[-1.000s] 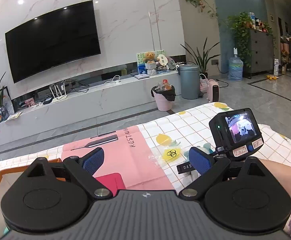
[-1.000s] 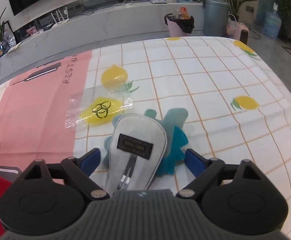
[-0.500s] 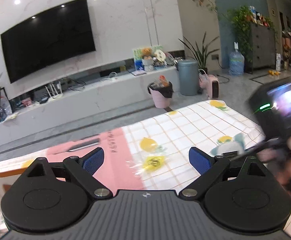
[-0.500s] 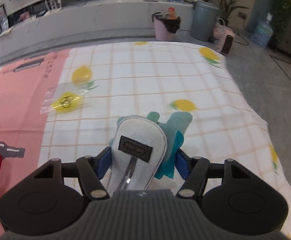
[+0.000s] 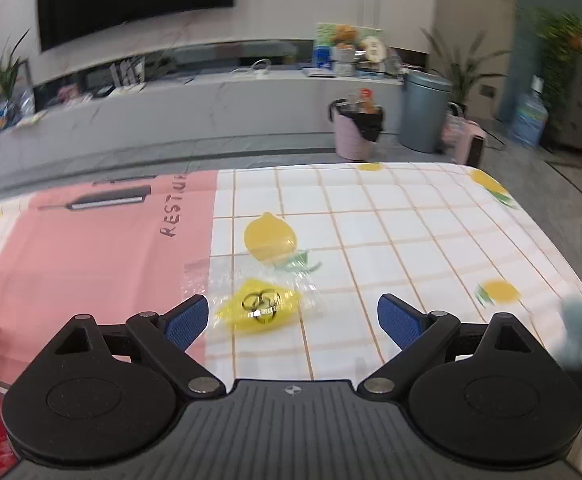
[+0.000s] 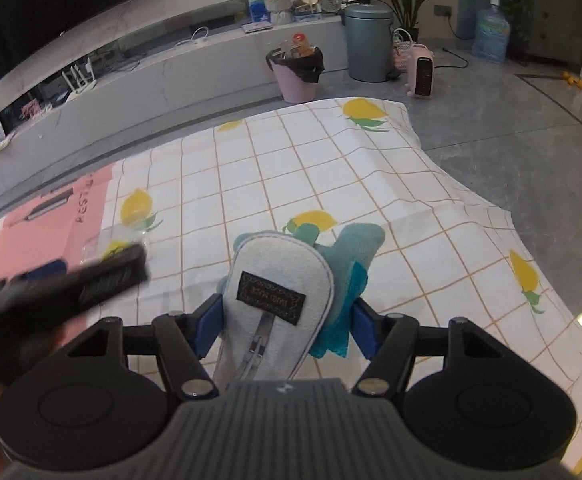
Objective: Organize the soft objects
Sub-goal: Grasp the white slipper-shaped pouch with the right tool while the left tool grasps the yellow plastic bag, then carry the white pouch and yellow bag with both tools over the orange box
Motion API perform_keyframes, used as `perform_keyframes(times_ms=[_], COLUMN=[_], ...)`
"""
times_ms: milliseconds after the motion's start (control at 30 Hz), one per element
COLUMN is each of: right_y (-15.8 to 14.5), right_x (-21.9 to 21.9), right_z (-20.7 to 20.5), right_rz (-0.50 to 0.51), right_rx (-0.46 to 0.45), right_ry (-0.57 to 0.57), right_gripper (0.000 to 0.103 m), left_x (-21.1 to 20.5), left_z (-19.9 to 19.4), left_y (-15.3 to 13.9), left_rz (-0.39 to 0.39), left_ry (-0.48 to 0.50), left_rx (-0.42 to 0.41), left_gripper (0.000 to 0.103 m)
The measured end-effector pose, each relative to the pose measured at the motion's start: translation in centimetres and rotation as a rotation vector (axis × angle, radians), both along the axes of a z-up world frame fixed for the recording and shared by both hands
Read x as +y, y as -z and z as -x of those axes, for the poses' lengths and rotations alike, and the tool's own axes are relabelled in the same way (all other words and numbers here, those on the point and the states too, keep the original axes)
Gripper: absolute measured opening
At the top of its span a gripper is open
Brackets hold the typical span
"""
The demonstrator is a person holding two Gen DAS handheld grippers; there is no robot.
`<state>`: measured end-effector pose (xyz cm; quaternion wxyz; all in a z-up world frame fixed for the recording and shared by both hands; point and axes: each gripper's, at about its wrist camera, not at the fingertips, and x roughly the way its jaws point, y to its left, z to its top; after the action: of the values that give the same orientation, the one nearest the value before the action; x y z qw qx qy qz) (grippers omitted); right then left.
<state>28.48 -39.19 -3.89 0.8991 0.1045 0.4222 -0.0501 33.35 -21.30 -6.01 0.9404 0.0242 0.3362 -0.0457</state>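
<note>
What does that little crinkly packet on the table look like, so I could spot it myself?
Start at the lemon-print tablecloth and find where its pink panel meets the white checks. There, before the open left gripper, lies a clear plastic packet. Its yellow insert carries a black ringed symbol, unlike the flat printed lemons.

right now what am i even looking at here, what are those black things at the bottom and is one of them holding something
Those black shapes are handheld two-finger grippers, one in each of a person's hands, each with a camera looking along its blue-padded fingers. In the left camera's view, the left gripper is open above a yellow item in a clear plastic bag lying on a lemon-print tablecloth. In the right camera's view, the right gripper is closed on a pale grey and teal plush toy.
</note>
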Motion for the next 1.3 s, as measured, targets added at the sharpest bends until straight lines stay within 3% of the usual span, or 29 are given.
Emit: perform_keyframes(times_ms=[100,233,333,400,467,700,767,833,933,1033,1167,1300], right_y=[0.2,0.1,0.3,0.4,0.3,-0.2,-0.4,-0.5,-0.5,-0.1,0.2,0.7], right_x=[0.6,0.8,1.1,1.0,0.7,1.0,1.1,1.0,1.0,1.3,1.4,1.8], right_z=[-0.1,0.2,0.2,0.2,0.5,0.9,1.0,1.1,1.2,1.2,1.3,1.4], right_rz=[0.092,0.116,0.172,0.160,0.127,0.130,0.134,0.133,0.144,0.152,0.128,0.116], right_rx=[0.025,0.021,0.029,0.031,0.025,0.002,-0.005,-0.015,-0.026,-0.026,-0.023,-0.010], right_ry=[0.023,-0.016,-0.031,-0.039,-0.039,-0.062,-0.060,-0.060,-0.070,-0.095,-0.123,-0.142], right_gripper=[0.066,0.066,0.066,0.066,0.066,0.066,0.066,0.066,0.066,0.064,0.064,0.064], left_x=[0.3,-0.4,-0.6,-0.6,-0.1,-0.4,-0.5,-0.6,-1.3,-2.2,-2.5,-3.2], left_z=[-2.0,-4.6,-6.0,-6.7,-6.8,-5.5,-5.4,-5.0,-4.3,-3.2,-0.9,2.1], left_y=[0.9,2.4,3.3,3.9,4.1,4.2,4.2,4.0,3.9,3.9,3.8,3.9], left_rz=[0.021,-0.084,-0.087,-0.074,-0.022,-0.015,-0.013,-0.013,-0.013,-0.038,-0.007,-0.057], left_ry=[-0.033,-0.078,-0.104,-0.099,-0.120,-0.170,-0.169,-0.141,-0.077,-0.076,-0.037,0.003], left_rx=[0.008,0.020,0.046,0.085,0.085,0.011,-0.003,-0.016,-0.035,-0.032,-0.016,-0.017], left_gripper=[0.103,0.103,0.103,0.103,0.096,0.087,0.068,0.037,0.011,0.005,0.004,0.004])
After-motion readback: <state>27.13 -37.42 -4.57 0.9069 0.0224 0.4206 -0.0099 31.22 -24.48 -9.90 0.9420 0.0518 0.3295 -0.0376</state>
